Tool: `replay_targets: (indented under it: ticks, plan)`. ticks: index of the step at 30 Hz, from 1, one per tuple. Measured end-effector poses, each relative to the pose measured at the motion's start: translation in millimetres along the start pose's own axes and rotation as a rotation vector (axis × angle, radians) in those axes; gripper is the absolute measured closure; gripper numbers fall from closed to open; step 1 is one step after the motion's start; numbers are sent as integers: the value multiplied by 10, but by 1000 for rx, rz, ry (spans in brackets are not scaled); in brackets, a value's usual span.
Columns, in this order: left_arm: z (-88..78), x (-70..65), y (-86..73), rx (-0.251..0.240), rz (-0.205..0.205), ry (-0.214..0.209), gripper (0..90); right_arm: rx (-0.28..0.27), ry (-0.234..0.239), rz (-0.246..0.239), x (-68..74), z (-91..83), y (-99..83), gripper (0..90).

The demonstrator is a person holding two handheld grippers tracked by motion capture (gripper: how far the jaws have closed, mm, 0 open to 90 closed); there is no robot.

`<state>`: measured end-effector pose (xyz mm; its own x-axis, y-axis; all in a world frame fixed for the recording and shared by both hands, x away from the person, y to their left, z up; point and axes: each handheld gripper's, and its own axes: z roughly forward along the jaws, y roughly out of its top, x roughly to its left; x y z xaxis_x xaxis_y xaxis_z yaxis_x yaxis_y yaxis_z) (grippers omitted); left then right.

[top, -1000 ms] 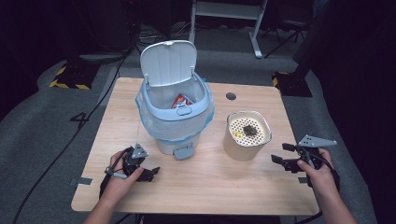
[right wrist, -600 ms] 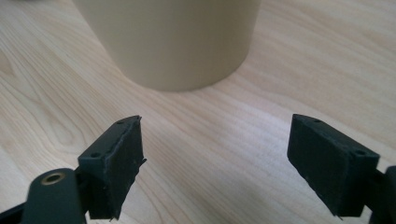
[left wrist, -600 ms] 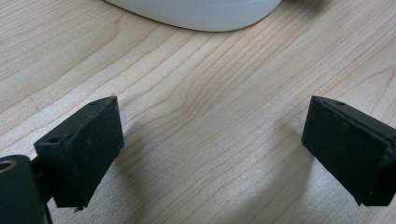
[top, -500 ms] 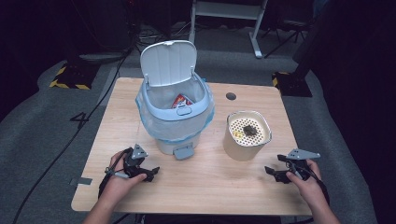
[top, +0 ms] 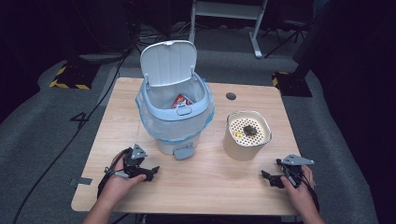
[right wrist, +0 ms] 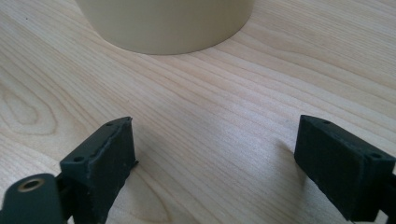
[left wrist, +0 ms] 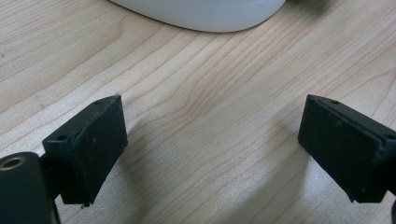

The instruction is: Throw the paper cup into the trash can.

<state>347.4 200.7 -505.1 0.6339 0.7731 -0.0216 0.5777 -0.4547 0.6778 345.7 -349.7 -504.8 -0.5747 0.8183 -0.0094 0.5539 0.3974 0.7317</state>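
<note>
A white pedal bin (top: 173,122) stands mid-table with its lid up, a blue liner bag around its rim and a red packet (top: 181,100) inside. To its right is a beige round container (top: 246,140) with a perforated top that carries some dark scraps. My left gripper (top: 150,171) rests low at the front left, open over bare wood (left wrist: 212,112), with the bin's base (left wrist: 205,11) ahead of it. My right gripper (top: 268,178) sits at the front right facing the container's base (right wrist: 163,23). Its jaws have just been opening and nothing lies between them (right wrist: 215,126).
The wooden table (top: 219,182) has a small dark hole (top: 230,96) near its back edge. The bin's pedal (top: 183,151) sticks out toward me. Dark floor, cables and stands surround the table.
The right hand has sunk to the table at the front right, and its jaws stand wider apart. The left hand and gripper have not moved.
</note>
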Motion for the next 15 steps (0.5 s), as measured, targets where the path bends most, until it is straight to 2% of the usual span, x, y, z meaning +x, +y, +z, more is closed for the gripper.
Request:
replay_targets:
  ticks: [15]
  plan:
    - [-8, 2, 0, -12, -2, 8, 105, 0, 0, 1, 0, 1, 0, 121]
